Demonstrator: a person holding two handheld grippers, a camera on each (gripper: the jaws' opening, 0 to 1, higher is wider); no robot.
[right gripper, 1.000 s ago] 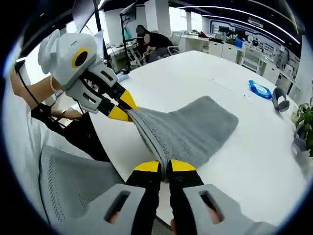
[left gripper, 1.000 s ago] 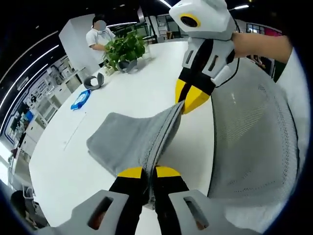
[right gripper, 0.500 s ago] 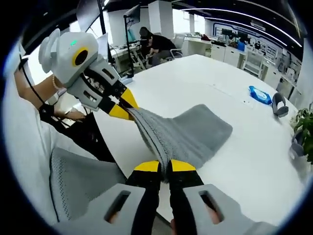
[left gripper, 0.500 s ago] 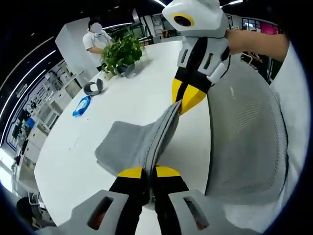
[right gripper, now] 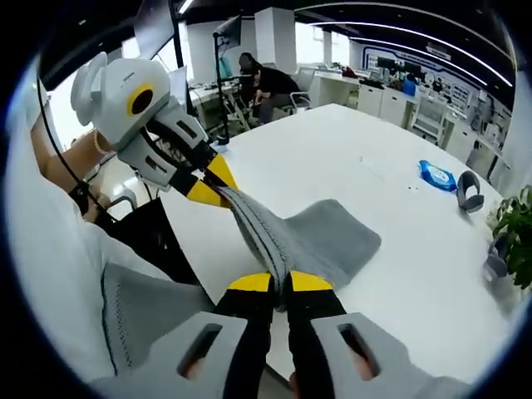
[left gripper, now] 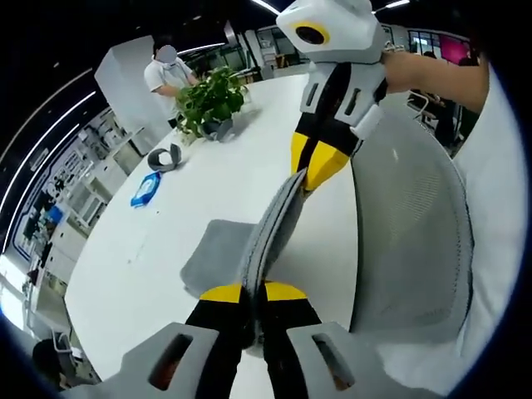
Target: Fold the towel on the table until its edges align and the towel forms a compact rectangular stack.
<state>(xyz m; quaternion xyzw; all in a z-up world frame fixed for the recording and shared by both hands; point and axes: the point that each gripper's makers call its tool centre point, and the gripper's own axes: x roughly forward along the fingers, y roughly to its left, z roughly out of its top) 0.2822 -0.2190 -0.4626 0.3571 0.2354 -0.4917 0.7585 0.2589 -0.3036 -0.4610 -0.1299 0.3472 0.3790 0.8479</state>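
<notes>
Less of the grey towel (left gripper: 241,249) lies flat on the white table (left gripper: 166,216) now than a second ago, because both grippers have lifted it higher. The left gripper (left gripper: 253,293) has its jaws pressed together on one end of the towel's top edge. The right gripper (right gripper: 279,283) has its jaws pressed together on the other end. That edge is pulled tight and straight between them. The rest of the towel hangs down, and only its far end rests on the table, near the table edge closest to the person. A grey mesh chair (left gripper: 411,233) stands just beside that edge. Far off, toward the other side of the table, sit a green plant (left gripper: 209,93), a blue packet (left gripper: 146,188) and a small grey thing (left gripper: 166,155). I think this step is carrying the held edge over to meet the far end, so the towel folds in half. To do it well, both grippers should move together at the same height. They should keep the edge tight and lay it down slowly so the corners match. The towel is soft and could sag or wrinkle if one side goes faster.
</notes>
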